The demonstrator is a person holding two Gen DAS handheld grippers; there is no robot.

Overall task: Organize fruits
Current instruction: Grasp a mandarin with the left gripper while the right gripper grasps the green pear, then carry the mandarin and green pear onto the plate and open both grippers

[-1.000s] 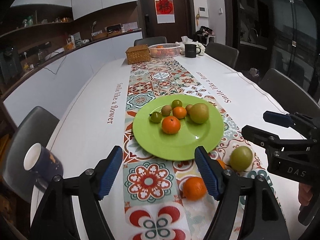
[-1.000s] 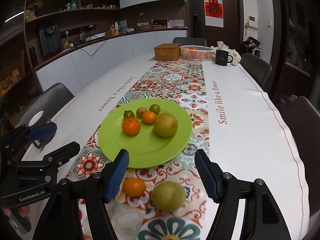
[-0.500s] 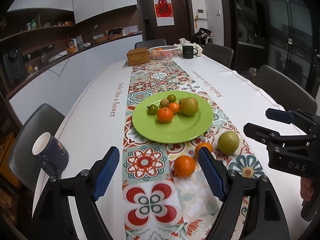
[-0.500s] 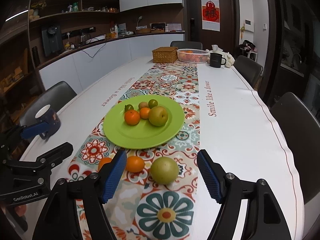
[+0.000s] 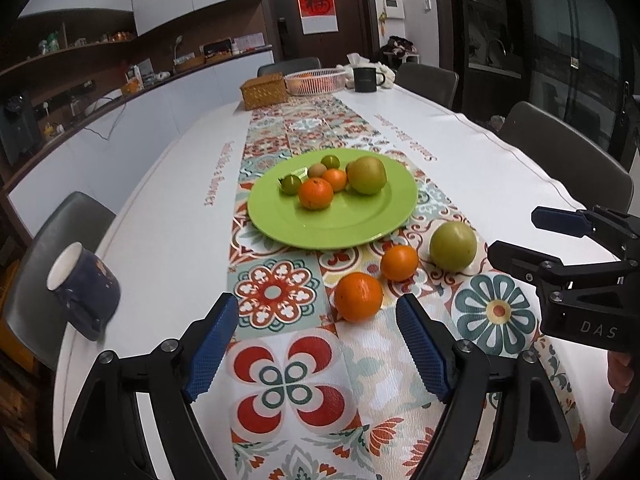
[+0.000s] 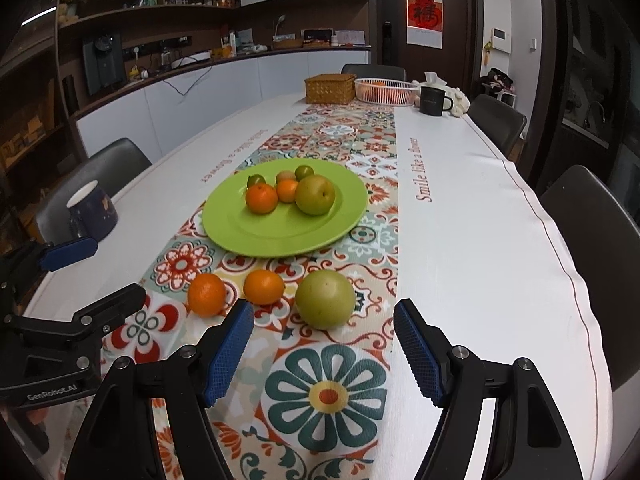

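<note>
A green plate on the patterned runner holds two oranges, a yellow-green pear and several small fruits. Nearer me, three fruits lie loose on the runner: an orange, a smaller orange and a green pear. My left gripper is open and empty, and the nearest orange lies just beyond its right finger. My right gripper is open too, with the green pear just ahead of its gap and both oranges to the left. Each gripper shows at the edge of the other's view.
A dark blue mug stands near the table's left edge. At the far end are a wicker box, a white basket and a black mug. Grey chairs line both sides. A person's hand holds the right gripper.
Both grippers have drawn back from the plate toward the near end of the table. The loose fruits, earlier level with the fingertips, now lie ahead of them. Both sets of jaws stand slightly wider.
</note>
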